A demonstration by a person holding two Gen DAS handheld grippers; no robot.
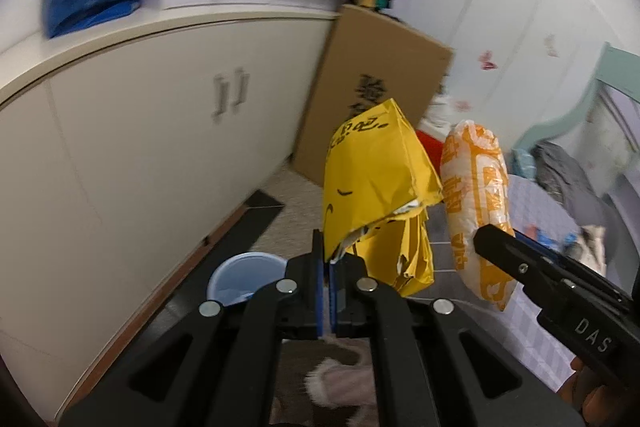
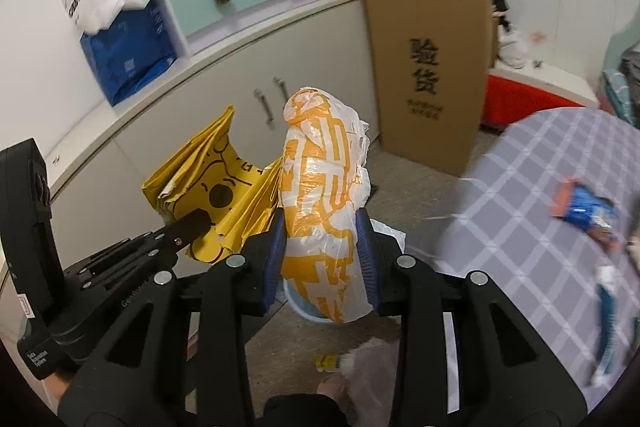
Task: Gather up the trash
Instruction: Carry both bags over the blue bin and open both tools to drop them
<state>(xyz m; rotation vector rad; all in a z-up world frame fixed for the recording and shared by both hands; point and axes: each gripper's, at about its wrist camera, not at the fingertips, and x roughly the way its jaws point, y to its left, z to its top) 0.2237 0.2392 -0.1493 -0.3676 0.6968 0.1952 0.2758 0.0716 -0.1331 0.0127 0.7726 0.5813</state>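
Left gripper [image 1: 329, 267] is clamped tight on the yellow wrapper [image 1: 376, 183]; right gripper [image 2: 320, 247] grips the orange-and-white bag [image 2: 320, 203] upright. The blue bin [image 1: 246, 277] lies below, nearer the left jaws.

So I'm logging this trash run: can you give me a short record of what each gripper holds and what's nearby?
left gripper: shut on yellow wrapper
right gripper: shut on orange-and-white plastic bag
bin: light blue bucket on floor, below both grippers
backdrop: cardboard box leaning on white cabinet
still lying: blue-and-orange packet on checked bedspread
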